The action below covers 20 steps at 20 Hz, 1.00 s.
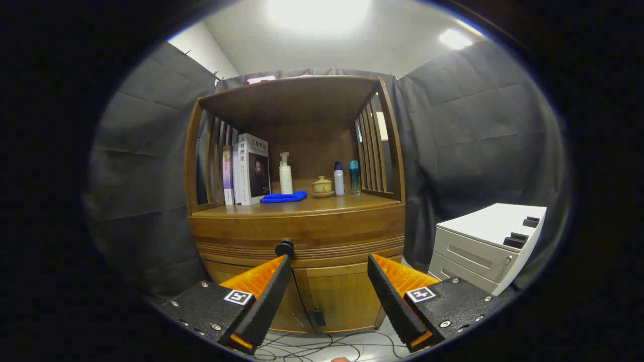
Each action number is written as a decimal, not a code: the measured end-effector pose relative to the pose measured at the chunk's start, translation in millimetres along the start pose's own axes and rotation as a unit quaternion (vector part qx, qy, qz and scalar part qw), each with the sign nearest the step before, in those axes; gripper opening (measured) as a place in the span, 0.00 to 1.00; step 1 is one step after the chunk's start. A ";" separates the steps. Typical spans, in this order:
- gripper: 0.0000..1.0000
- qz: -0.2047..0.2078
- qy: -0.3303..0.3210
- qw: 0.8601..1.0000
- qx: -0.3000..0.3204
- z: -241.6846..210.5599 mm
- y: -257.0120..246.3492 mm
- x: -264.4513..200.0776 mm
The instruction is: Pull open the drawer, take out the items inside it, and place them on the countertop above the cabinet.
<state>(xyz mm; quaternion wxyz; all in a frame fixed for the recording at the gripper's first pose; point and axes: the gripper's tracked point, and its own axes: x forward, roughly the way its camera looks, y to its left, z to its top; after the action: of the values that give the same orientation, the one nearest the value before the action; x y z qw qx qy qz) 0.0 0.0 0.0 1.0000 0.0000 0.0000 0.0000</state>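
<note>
A wooden cabinet (302,236) stands ahead with its drawer (322,232) closed; a dark round knob (284,248) sits on the drawer front. My gripper (328,262) is open and holds nothing. Its left fingertip (282,266) is just below the knob, and whether they touch is unclear; the right one (375,264) hangs further right, in front of the lower doors. The countertop (302,204) above the drawer carries books (249,168), a white pump bottle (285,173), a blue cloth (284,197), a small lidded pot (322,186) and two small bottles (347,178).
A white drawer unit (485,244) stands on the floor to the cabinet's right. Below the drawer are two wooden doors (332,296) with a dark handle (318,317). Cables (312,347) lie on the floor under my fingers. Black cloth walls close in both sides.
</note>
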 end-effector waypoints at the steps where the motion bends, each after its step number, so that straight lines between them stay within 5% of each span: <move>1: 0.95 0.000 0.001 1.000 0.002 0.0 0.0 0.1; 10: 0.95 0.068 0.043 0.997 -0.009 -28.7 34.4 -5.9; 20: 0.95 0.064 0.038 0.997 0.011 -23.8 35.0 -1.6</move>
<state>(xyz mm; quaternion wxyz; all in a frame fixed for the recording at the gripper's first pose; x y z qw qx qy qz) -1.6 35.0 -23.8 0.9972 0.0110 0.0382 0.0638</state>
